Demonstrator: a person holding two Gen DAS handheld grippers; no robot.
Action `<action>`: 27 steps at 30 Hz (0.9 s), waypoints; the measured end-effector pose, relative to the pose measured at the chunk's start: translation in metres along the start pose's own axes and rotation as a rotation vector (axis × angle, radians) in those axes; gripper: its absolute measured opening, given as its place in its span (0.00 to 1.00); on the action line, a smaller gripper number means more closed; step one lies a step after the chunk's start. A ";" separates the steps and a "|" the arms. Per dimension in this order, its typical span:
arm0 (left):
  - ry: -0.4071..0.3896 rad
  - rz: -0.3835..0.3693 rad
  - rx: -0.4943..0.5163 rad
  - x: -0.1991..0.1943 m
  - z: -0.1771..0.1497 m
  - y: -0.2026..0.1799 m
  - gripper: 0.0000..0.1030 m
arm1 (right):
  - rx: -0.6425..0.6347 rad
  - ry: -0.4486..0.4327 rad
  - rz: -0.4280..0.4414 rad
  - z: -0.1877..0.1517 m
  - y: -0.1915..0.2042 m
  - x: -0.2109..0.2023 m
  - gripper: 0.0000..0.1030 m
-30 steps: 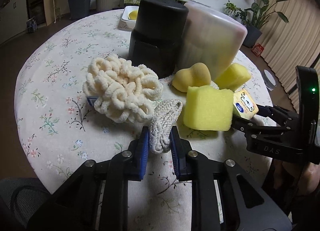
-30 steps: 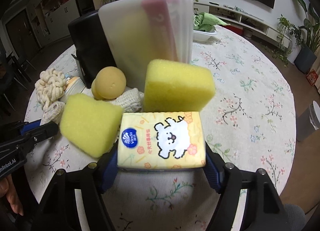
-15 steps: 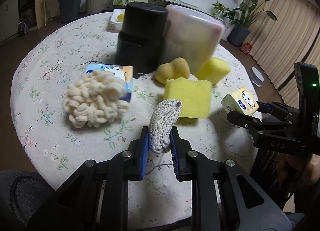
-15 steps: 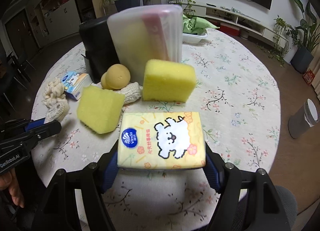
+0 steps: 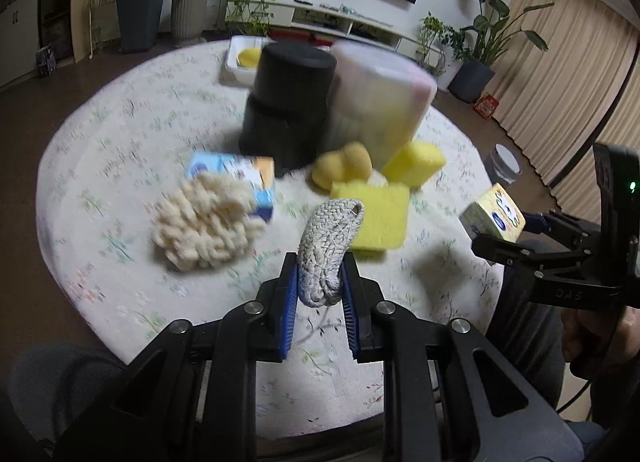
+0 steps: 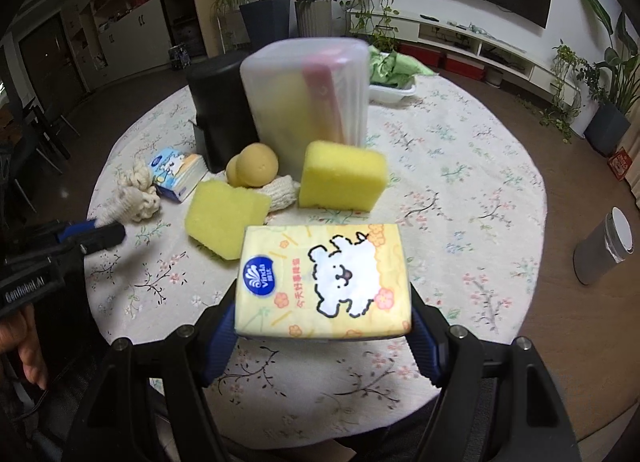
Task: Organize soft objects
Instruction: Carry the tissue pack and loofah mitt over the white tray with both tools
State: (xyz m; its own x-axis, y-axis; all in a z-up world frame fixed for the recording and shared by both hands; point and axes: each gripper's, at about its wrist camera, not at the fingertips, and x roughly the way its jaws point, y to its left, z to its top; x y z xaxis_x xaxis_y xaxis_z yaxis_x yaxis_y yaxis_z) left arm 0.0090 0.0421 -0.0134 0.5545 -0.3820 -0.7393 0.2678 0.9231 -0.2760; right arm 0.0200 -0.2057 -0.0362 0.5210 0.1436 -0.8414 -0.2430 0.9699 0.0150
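Both my grippers are loaded, each held above the round table (image 6: 460, 166).

My left gripper (image 5: 320, 294) is clamped on a woven rope pad (image 5: 330, 246), which stands up between its fingers. My right gripper (image 6: 324, 326) grips a yellow tissue pack (image 6: 324, 282) by its two ends. Ahead of both lie two yellow sponges (image 6: 340, 174), a round sponge (image 6: 256, 170), a looped cream mop head (image 5: 204, 222) and a blue tissue pack (image 6: 176, 174).

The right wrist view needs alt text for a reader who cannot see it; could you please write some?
The right tongs grip a yellow tissue pack above a floral round table. Beyond lie two yellow sponges, and a clear bin stands beside a black bin.
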 end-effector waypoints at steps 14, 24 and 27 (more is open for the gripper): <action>-0.132 0.062 0.075 -0.039 0.112 0.034 0.18 | 0.002 -0.115 -0.115 0.062 -0.063 -0.043 0.73; -0.144 0.115 0.170 -0.015 0.218 0.050 0.18 | -0.054 -0.162 -0.160 0.146 -0.098 -0.037 0.73; -0.118 0.123 0.206 0.004 0.248 0.054 0.18 | -0.071 -0.154 -0.158 0.173 -0.105 -0.024 0.73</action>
State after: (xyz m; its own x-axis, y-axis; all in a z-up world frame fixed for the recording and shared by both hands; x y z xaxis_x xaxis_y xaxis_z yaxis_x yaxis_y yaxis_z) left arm 0.2213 0.0788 0.1210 0.6778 -0.2810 -0.6795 0.3408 0.9389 -0.0483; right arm 0.1744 -0.2775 0.0759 0.6742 0.0245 -0.7381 -0.2025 0.9673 -0.1528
